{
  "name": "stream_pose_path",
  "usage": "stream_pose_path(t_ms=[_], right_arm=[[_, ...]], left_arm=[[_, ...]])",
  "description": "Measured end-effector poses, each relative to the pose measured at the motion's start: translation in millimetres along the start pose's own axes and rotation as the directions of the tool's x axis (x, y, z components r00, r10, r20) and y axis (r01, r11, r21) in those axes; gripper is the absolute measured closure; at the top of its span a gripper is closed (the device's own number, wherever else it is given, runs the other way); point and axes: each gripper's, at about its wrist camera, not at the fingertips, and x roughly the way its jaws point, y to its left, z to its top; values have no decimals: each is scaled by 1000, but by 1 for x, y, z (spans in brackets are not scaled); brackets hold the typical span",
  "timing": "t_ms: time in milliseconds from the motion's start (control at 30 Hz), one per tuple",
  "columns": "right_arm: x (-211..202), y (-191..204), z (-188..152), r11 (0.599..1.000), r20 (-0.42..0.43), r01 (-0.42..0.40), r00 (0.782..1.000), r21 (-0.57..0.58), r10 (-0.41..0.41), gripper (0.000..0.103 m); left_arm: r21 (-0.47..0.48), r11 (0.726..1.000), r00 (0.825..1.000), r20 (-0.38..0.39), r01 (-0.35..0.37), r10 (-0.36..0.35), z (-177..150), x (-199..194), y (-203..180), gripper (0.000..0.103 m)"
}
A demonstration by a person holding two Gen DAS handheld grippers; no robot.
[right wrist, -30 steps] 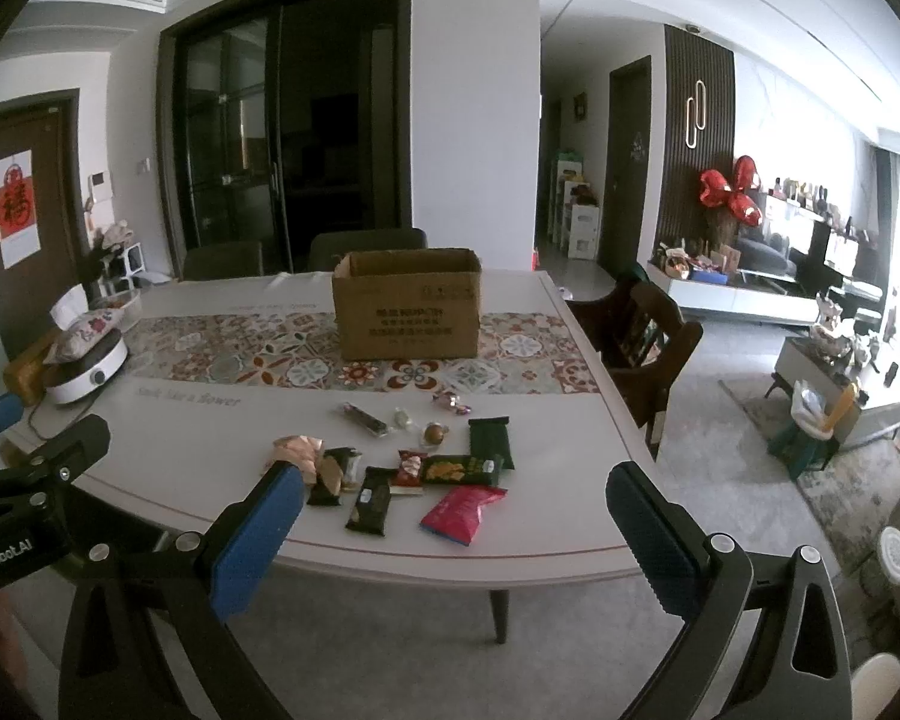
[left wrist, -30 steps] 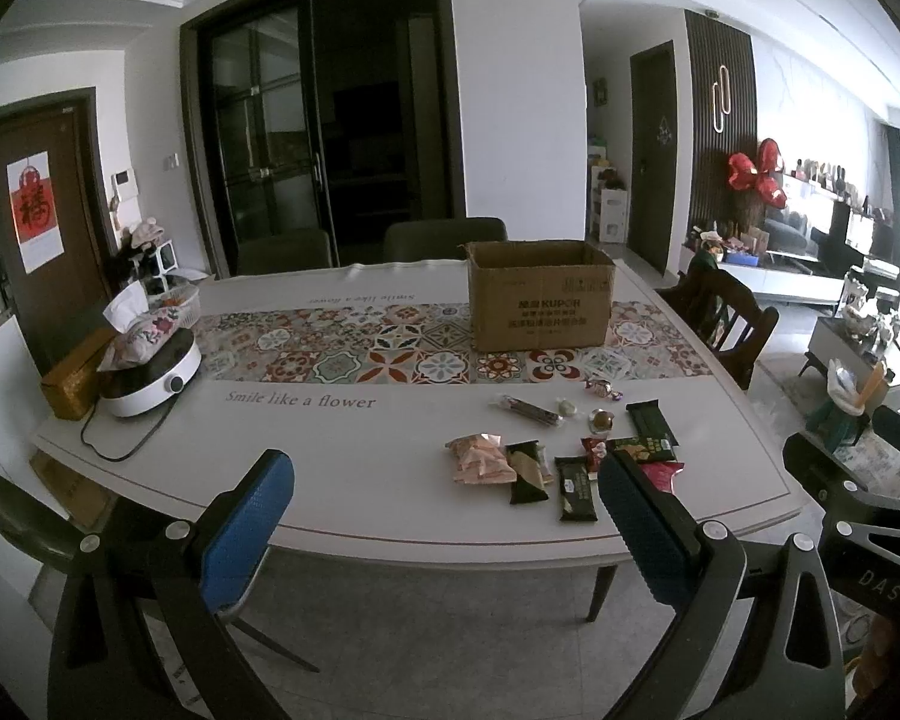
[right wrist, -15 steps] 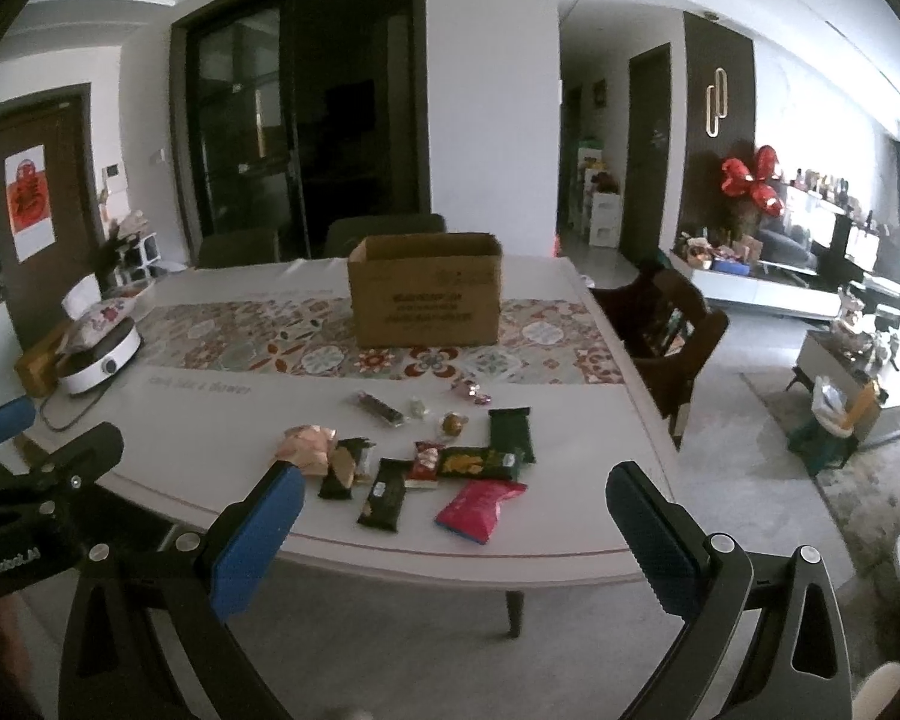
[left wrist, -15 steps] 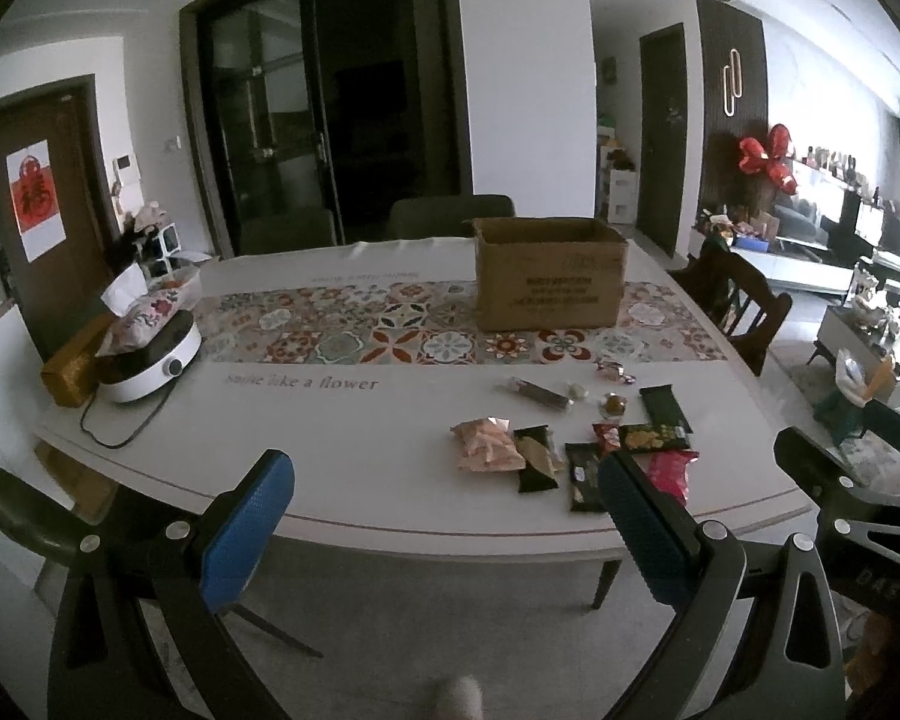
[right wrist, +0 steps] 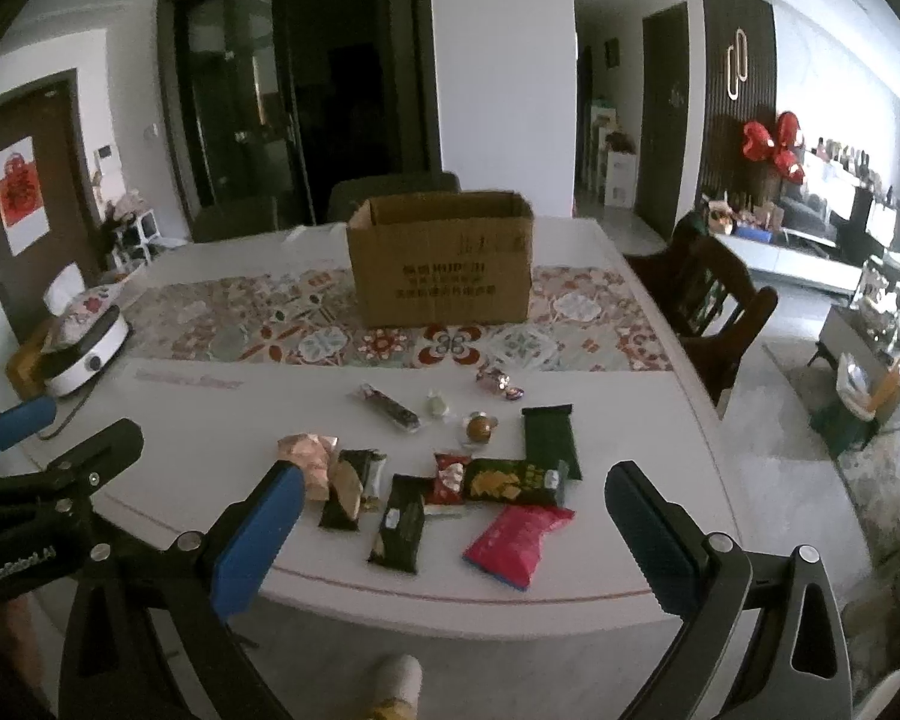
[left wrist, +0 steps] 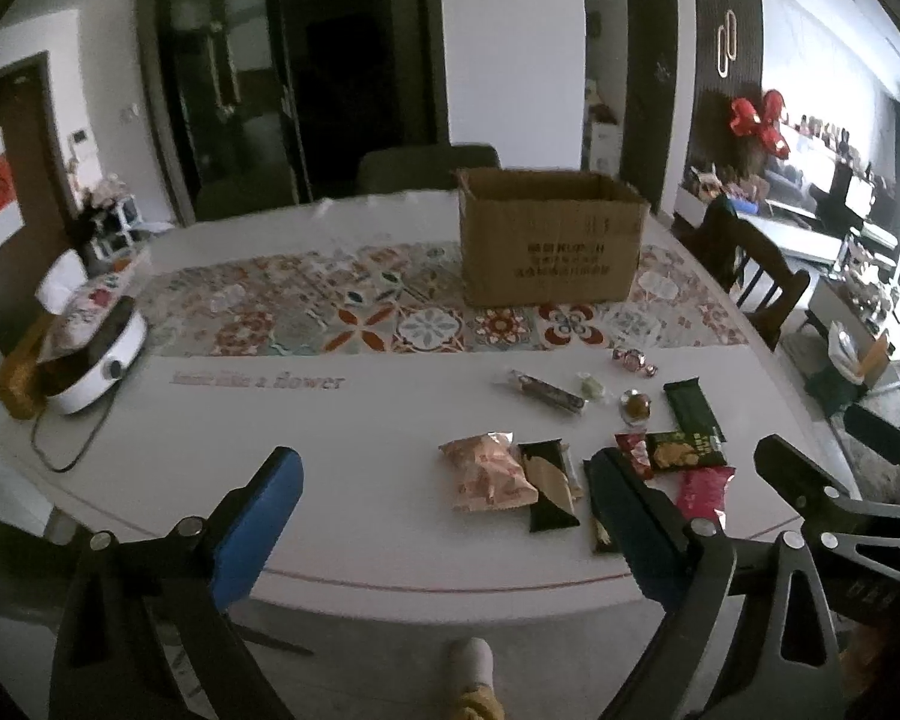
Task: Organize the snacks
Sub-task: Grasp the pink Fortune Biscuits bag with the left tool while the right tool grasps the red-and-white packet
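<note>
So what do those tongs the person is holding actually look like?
Both are alike. The left tongs and the right tongs each have two black skeletal plastic arms with triangular cut-outs and silver screws, ending in ribbed blue pads. The left one's black body carries small white lettering, too blurred to read surely. No cables or sleeves show.

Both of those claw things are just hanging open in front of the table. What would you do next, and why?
Probably move the right gripper forward and down over the pink packet, the snack nearest the table edge. Both it and the left gripper are open and empty, no snack has been touched, and the open cardboard box waits behind the pile.
</note>
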Motion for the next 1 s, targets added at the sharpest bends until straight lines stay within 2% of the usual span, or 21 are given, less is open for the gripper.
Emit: stream_pose_path(t_ms=[167,267,333,433,533,667,733,767,867,1000], right_arm=[[43,5,10,999,-82,23,996,32,-20,7],[68,8,14,998,-137,36,990,59,-28,15],[80,9,15,996,-168,46,985,73,-33,17],[100,12,13,994,-205,74,977,87,-55,24],[116,15,10,992,-239,91,969,90,-67,31],[135,15,5,992,-292,92,954,82,-64,38],[144,14,3,994,-303,86,951,73,-60,39],[149,13,3,994,-303,83,951,66,-59,39],[159,10,3,997,-317,62,948,53,-42,51],[172,5,0,997,-341,35,940,61,-13,51]], left_arm=[[14,998,994,-93,55,-54,14,46,5,12],[22,996,986,-142,86,-82,21,71,7,16],[27,994,981,-165,105,-99,23,85,8,17],[47,991,973,-199,128,-116,23,106,8,19],[46,987,958,-254,153,-136,20,127,7,21],[21,987,939,-313,156,-142,16,150,6,25],[2,989,934,-331,147,-138,13,158,5,31],[-9,990,931,-339,142,-137,12,163,3,31],[-37,991,920,-369,130,-135,9,172,0,31],[-71,991,914,-385,112,-131,9,183,-4,31]])
